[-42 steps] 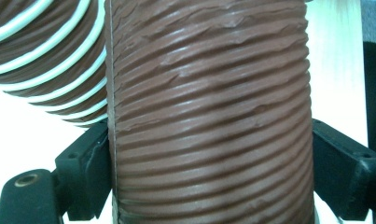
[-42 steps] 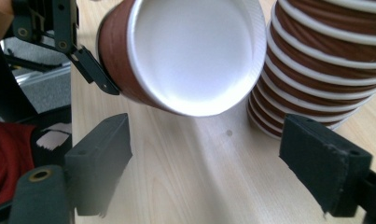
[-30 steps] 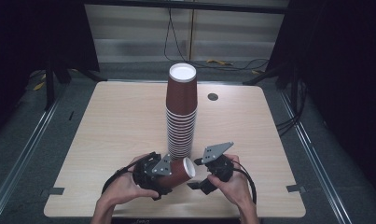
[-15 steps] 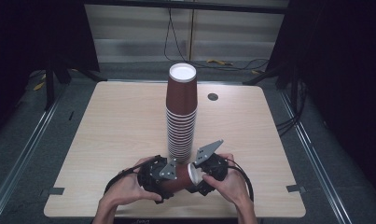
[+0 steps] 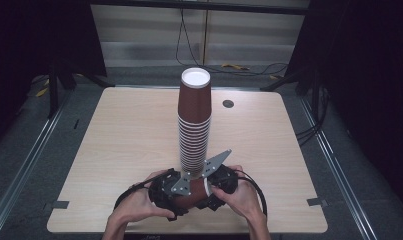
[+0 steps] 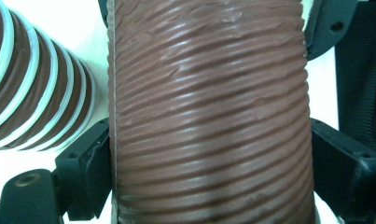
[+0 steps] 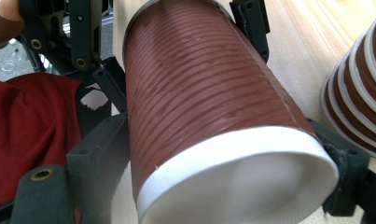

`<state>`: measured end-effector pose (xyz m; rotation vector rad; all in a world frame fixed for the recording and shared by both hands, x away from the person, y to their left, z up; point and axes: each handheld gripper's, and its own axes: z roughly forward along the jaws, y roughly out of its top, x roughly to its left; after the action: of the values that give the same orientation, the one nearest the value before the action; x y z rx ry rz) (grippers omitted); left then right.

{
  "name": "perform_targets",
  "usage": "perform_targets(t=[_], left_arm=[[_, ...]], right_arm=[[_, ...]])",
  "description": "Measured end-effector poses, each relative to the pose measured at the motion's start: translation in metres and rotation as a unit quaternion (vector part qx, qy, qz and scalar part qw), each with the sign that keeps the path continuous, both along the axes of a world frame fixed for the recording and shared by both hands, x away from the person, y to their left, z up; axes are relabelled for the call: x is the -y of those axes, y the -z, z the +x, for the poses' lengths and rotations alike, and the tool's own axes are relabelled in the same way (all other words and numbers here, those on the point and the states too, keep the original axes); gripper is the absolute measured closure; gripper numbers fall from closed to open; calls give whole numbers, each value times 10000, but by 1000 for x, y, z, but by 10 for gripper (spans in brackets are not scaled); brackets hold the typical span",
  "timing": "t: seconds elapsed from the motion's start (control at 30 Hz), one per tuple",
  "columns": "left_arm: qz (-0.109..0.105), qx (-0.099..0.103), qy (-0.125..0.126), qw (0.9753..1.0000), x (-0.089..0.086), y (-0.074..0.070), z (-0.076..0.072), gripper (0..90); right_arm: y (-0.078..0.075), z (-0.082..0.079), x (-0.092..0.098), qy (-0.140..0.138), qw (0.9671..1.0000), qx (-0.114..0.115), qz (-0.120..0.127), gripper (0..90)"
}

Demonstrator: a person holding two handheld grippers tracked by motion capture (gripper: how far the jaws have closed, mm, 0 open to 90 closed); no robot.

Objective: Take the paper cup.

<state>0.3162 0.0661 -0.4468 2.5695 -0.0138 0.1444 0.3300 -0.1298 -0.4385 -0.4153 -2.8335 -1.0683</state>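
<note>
A tall stack of upside-down brown ridged paper cups [image 5: 194, 125] stands in the middle of the wooden table [image 5: 114, 130]. Just in front of it a single brown cup [image 5: 191, 195] lies on its side, held between both grippers near the table's front edge. My left gripper [image 5: 169, 192] is shut on the cup's body [image 6: 209, 116], one black jaw on each side. My right gripper [image 5: 216, 187] is shut on the same cup [image 7: 199, 93] at its white-rimmed open end, which faces the right gripper's camera. The stack [image 7: 358, 93] is close beside the held cup.
A round dark grommet [image 5: 228, 104] sits in the table's far right part. Grey tape marks [image 5: 56, 205] lie at the front corners. Red cloth [image 7: 31, 135] shows below the table edge. Dark floor and rails surround the table.
My right gripper has moved left onto the cup's open end and closed on it. Both hands have drawn together, slightly nearer the front edge.
</note>
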Motion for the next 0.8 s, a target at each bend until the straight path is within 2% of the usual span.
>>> perform_targets(t=[0.3,0.37,0.4,0.43,0.47,0.5,0.53,0.57,0.73,0.8], left_arm=[[-291,-162,52,9994,-3,1,2,113],[-335,-168,54,9993,-4,1,2,107],[-462,-142,76,9988,-5,2,3,105],[-462,-142,76,9988,-5,2,3,104],[-561,-165,36,9983,-7,1,4,101],[-561,-165,36,9983,-7,1,4,101],[-783,-179,-77,9967,-10,1,6,106],[-783,-179,-77,9967,-10,1,6,110],[-1067,-145,-65,9942,-15,-1,5,113],[-1083,-129,-58,9940,-16,-1,5,113]], right_arm=[[-3,0,6,-52,9999,-91,103,201],[-3,0,7,-77,9998,-73,164,202],[-3,0,8,-72,9998,-36,186,202],[-3,0,8,-62,9998,-51,193,202],[-3,0,8,-63,9997,-27,215,202],[-3,0,8,-63,9997,-27,215,202],[-3,0,9,-68,9998,-18,198,216],[-3,0,9,-68,9998,-18,198,216],[-4,0,11,-47,9995,31,326,217],[-5,0,11,-18,9995,7,301,218]])
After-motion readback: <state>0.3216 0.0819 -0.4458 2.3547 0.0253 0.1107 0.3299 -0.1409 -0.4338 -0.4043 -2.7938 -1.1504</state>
